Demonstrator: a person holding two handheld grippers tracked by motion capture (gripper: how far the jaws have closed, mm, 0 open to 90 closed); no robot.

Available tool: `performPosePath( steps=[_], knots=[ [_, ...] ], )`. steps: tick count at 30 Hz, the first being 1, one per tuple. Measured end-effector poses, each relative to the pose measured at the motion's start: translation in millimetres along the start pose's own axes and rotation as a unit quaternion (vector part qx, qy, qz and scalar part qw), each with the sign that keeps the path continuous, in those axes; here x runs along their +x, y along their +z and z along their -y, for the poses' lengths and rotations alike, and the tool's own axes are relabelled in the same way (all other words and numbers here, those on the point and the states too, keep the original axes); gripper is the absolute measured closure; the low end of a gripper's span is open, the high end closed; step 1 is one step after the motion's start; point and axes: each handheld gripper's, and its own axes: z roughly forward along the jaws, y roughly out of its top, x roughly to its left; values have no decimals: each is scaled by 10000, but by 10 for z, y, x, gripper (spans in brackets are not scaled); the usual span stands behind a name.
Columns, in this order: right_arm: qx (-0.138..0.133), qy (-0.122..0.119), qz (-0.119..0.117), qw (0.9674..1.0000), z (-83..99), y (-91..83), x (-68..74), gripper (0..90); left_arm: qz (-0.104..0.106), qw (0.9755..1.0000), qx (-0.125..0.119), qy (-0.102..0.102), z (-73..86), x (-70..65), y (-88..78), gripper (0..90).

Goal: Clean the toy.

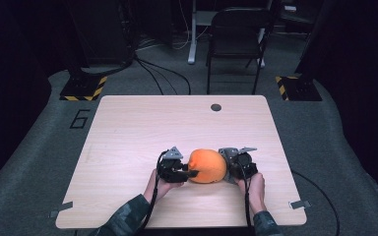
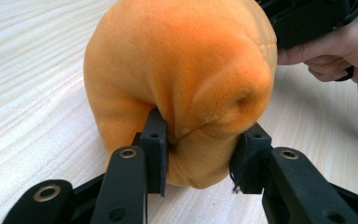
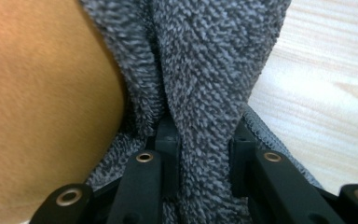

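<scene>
Grippers holding a soft orange plush on the desk

Left gripper (image 2: 200, 154) jaws pinch a fold of the orange plush (image 2: 182, 79); right gripper (image 3: 203, 163) jaws hold its grey fuzzy part (image 3: 205, 70). Plush lies at the near middle of the desk (image 1: 177, 123). Both grips seem done; lifting or moving seems left. Plush looks round, wrinkled.

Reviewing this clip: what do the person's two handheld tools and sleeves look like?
Both tools, left and right, are black, each topped by a grey three-cornered plate and trailing a black cable. Their jaws are black linkages with brass-ringed pivots. The sleeves show a dark camouflage pattern.
</scene>
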Motion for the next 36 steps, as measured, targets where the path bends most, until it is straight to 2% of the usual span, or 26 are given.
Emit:
performPosePath(
  steps=[5, 7, 8, 11, 13, 14, 16, 17, 20, 22, 24, 28, 29, 32, 33, 35, 36],
  knots=[
    [-67, 99, 18, 9999, -21, -74, -57, 726, -19, 10000, -9, -1, 0, -1, -3, 626],
    [-255, 133, -6, 9996, -59, -196, -82, 726, -20, 10000, -41, -4, 1, 3, -1, 626],
    [-435, 183, -28, 9989, -101, -329, -77, 726, -2, 10000, -36, -11, 0, 5, -1, 626],
    [-1030, 123, -209, 9944, -208, -681, -18, 726, -17, 10000, -34, -51, 0, 9, -3, 625],
    [-1380, 93, -448, 9894, -266, -869, 70, 726, -12, 10000, -30, -62, 1, 9, -3, 624],
    [-1455, 105, -572, 9877, -284, -909, 118, 726, -16, 10000, -32, -61, 1, 9, -3, 624],
    [-1433, 66, -781, 9866, -301, -916, 195, 726, -25, 10000, -32, -45, 2, 7, -3, 624],
    [-1382, -37, -846, 9868, -304, -882, 233, 726, -26, 10000, -20, -53, 3, 6, -5, 624],
    [-1056, -135, -852, 9907, -274, -676, 320, 730, -38, 10000, 14, -14, 5, 14, -2, 621],
    [-1024, -107, -843, 9911, -244, -562, 313, 733, -17, 10000, -4, -36, 10, 23, 6, 618],
    [-1039, -129, -848, 9909, -241, -542, 287, 734, -18, 10000, 8, -34, 8, 20, 8, 615],
    [-1049, -162, -770, 9914, -235, -543, 320, 736, -8, 10000, -20, 47, 11, 24, 6, 585],
    [-1040, -156, -730, 9918, -236, -542, 326, 736, 39, 9999, -41, 137, 12, 26, 7, 563],
    [-1047, -189, -741, 9916, -239, -539, 308, 736, 31, 9977, -40, 682, -1, 27, -21, 420],
    [-1037, -140, -723, 9919, -240, -541, 307, 736, -78, 9966, -82, 815, 9, 26, -27, 375],
    [-1034, -66, -761, 9917, -241, -536, 283, 736, -122, 9943, -134, 1052, 31, 45, -48, 289],
    [-1030, -111, -763, 9917, -241, -532, 268, 736, -214, 9934, -155, 1115, 39, 54, -59, 261]
  ],
)
